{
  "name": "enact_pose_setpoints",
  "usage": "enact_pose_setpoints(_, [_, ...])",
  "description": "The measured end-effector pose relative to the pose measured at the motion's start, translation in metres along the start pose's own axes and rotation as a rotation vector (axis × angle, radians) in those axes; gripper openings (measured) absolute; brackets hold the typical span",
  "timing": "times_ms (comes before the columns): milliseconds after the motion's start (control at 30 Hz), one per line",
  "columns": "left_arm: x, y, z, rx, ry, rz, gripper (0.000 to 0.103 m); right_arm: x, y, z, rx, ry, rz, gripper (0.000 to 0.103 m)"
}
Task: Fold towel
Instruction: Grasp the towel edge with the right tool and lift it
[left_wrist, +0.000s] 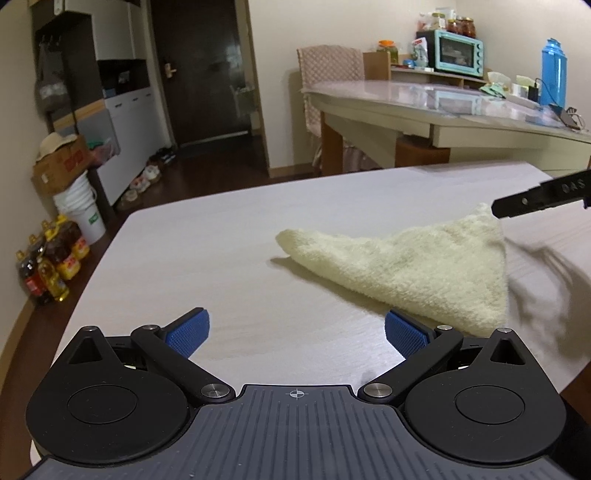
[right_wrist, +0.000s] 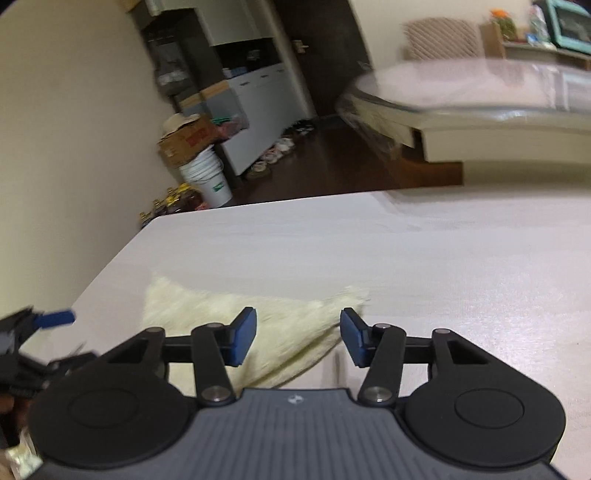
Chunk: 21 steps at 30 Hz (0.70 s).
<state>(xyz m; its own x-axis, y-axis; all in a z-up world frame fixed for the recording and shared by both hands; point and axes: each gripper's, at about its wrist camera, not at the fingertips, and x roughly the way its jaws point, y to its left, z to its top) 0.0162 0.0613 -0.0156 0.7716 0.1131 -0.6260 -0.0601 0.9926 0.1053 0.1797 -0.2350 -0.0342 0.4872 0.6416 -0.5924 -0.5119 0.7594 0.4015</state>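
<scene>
A cream fluffy towel (left_wrist: 421, 269) lies folded into a triangle on the pale table (left_wrist: 221, 243). My left gripper (left_wrist: 295, 332) is open and empty, just short of the towel's near right corner. In the right wrist view the towel (right_wrist: 280, 332) lies under and just ahead of my right gripper (right_wrist: 298, 338), which is open with its blue pads apart above the cloth. A finger of the right gripper (left_wrist: 539, 197) shows in the left wrist view over the towel's far right tip. The left gripper's blue pad (right_wrist: 55, 318) shows at the left edge of the right wrist view.
The table's left edge (left_wrist: 96, 269) drops to a dark floor with oil bottles (left_wrist: 51, 262), a white bucket (left_wrist: 85, 210) and a cardboard box. A second table (left_wrist: 443, 107) with a blue flask and teal oven stands behind.
</scene>
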Motion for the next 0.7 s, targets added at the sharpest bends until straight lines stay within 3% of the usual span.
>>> enact_pose_setpoints(100, [0.0, 0.003, 0.002, 0.005, -0.01, -0.019, 0.103, 0.011, -0.007, 0.001, 0.016, 0.007, -0.008, 0.047])
enact_pose_setpoints(167, [0.0, 0.006, 0.002, 0.011, -0.019, -0.037, 0.103, 0.014, -0.007, 0.001, -0.005, -0.002, -0.029, 0.024])
enact_pose_setpoints(267, [-0.002, 0.009, 0.004, 0.02, -0.033, -0.064, 0.103, 0.009, 0.003, 0.0, -0.084, -0.032, -0.047, 0.008])
enact_pose_setpoints(467, [-0.008, 0.02, 0.007, 0.04, -0.062, -0.138, 0.103, -0.026, 0.048, -0.003, -0.285, -0.132, -0.03, 0.006])
enact_pose_setpoints(567, [-0.016, 0.033, 0.009, 0.073, -0.067, -0.124, 0.103, -0.052, 0.088, -0.01, -0.405, -0.165, 0.099, 0.006])
enact_pose_setpoints(700, [-0.028, 0.052, 0.01, 0.128, -0.072, -0.076, 0.103, -0.071, 0.147, -0.039, -0.56, -0.091, 0.355, 0.006])
